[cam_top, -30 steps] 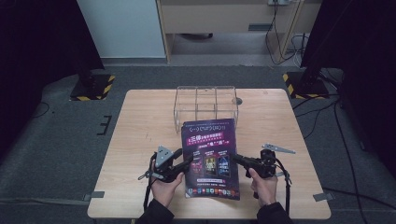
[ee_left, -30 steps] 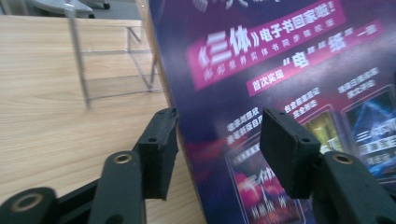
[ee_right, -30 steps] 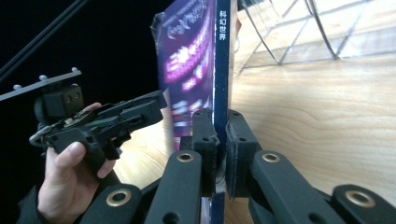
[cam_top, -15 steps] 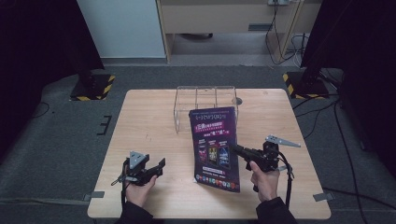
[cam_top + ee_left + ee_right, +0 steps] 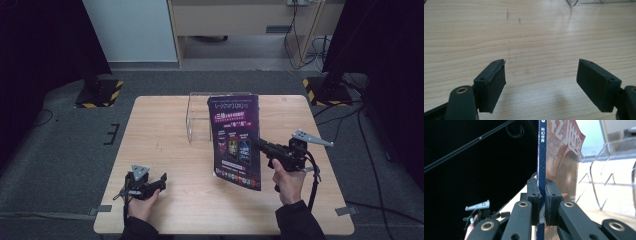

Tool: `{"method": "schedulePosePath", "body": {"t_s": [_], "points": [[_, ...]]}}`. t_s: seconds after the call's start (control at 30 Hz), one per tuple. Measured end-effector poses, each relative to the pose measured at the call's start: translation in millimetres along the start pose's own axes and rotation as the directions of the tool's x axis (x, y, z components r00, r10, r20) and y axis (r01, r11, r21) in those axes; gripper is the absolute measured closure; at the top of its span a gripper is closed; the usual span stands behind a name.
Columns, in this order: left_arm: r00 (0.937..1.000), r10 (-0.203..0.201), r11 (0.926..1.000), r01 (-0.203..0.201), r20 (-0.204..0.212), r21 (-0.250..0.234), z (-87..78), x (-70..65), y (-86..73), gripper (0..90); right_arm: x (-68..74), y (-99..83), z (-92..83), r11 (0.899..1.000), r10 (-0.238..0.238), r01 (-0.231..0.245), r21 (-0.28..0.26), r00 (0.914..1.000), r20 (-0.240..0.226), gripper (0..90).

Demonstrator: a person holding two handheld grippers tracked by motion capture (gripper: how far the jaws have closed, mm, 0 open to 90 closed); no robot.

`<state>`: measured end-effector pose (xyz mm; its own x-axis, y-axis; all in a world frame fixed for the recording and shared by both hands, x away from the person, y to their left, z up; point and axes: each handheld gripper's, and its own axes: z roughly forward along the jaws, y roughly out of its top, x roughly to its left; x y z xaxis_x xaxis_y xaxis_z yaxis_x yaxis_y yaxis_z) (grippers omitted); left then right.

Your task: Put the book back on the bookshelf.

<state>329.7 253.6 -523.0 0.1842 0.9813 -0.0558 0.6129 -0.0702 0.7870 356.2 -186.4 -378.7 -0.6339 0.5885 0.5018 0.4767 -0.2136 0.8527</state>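
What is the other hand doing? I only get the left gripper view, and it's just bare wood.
Observer: The right gripper is clamped shut on the spine edge of a magazine, holding it upright over the table.
Operator: Where might it be headed?
Observer: Probably a clear acrylic rack, which stands just behind the magazine at the table's far middle. Its slots look empty.

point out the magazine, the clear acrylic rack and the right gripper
magazine [image 5: 236,145], high view, middle of its back cover
clear acrylic rack [image 5: 198,117], high view, its left wall
right gripper [image 5: 542,202], right gripper view, between its pads, clamped on the spine
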Motion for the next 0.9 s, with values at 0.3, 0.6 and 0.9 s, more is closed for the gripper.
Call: {"method": "schedulePosePath", "body": {"t_s": [0.3,0.6,0.9], "points": [[0.9996,0.012,0.9993,-0.011,-0.024,0.036,6.4,7.5,-2.8,20.5,5.6,18.0,-5.1,0.997,-0.025,0.026,-0.069,0.9995,0.017,84.8],[0.9994,0.023,0.9982,-0.021,-0.026,0.056,11.4,7.8,-2.7,19.9,8.5,38.8,-9.5,0.991,-0.055,0.062,-0.12,0.9967,0.06,84.8],[0.9986,0.033,0.9962,-0.03,-0.041,0.082,15.0,8.7,-1.9,19.9,7.8,55.8,-16.4,0.982,-0.075,0.093,-0.166,0.9911,0.11,84.7]]}}
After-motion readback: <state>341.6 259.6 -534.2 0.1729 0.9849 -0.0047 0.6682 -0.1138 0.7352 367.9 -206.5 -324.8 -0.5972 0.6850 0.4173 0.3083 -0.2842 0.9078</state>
